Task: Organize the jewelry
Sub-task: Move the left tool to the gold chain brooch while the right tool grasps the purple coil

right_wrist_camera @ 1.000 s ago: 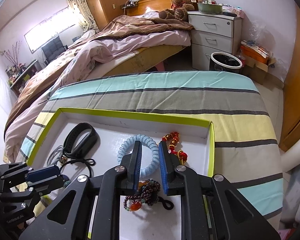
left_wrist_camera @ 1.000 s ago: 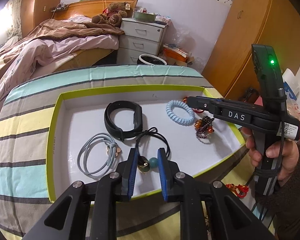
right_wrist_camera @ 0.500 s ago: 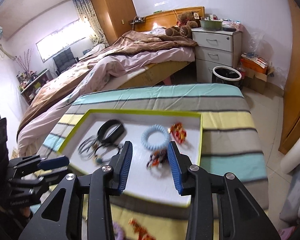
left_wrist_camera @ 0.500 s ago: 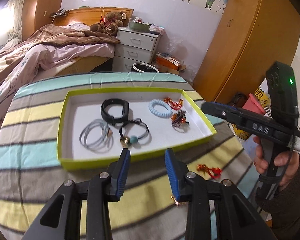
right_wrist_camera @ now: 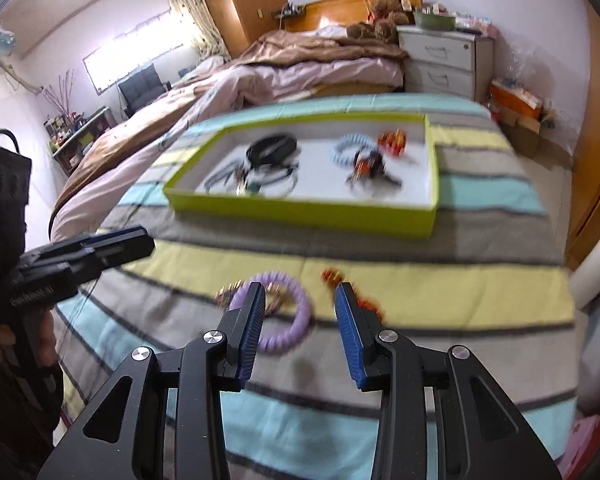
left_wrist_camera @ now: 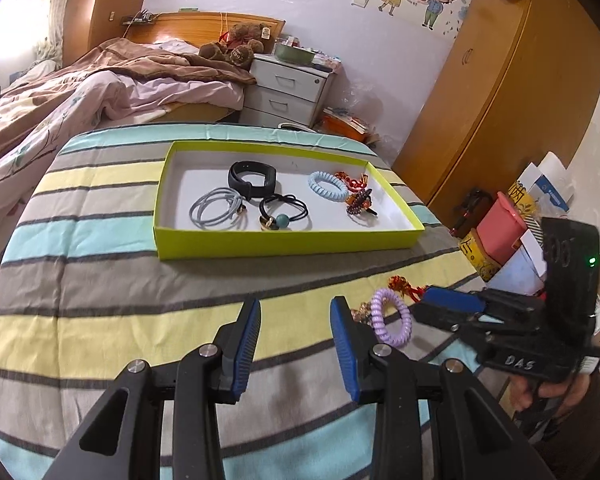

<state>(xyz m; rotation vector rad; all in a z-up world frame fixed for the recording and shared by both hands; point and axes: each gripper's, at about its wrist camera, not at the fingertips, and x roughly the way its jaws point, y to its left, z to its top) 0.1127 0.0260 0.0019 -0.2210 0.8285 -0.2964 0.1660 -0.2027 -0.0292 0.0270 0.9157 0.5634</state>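
Jewelry not yet in the box lies nearest: a lilac coiled plastic bracelet [right_wrist_camera: 286,320] on the striped cloth under the spread, empty right gripper [right_wrist_camera: 300,322]. The left gripper [left_wrist_camera: 295,334], also spread and empty, hovers beside it. Beyond both, the lime-green cardboard tray [left_wrist_camera: 284,245] holds the other pieces.

tray [left_wrist_camera: 260,246]: on striped cloth [left_wrist_camera: 100,280], holding bands
coil tie [left_wrist_camera: 392,320]: on cloth, nearer than tray
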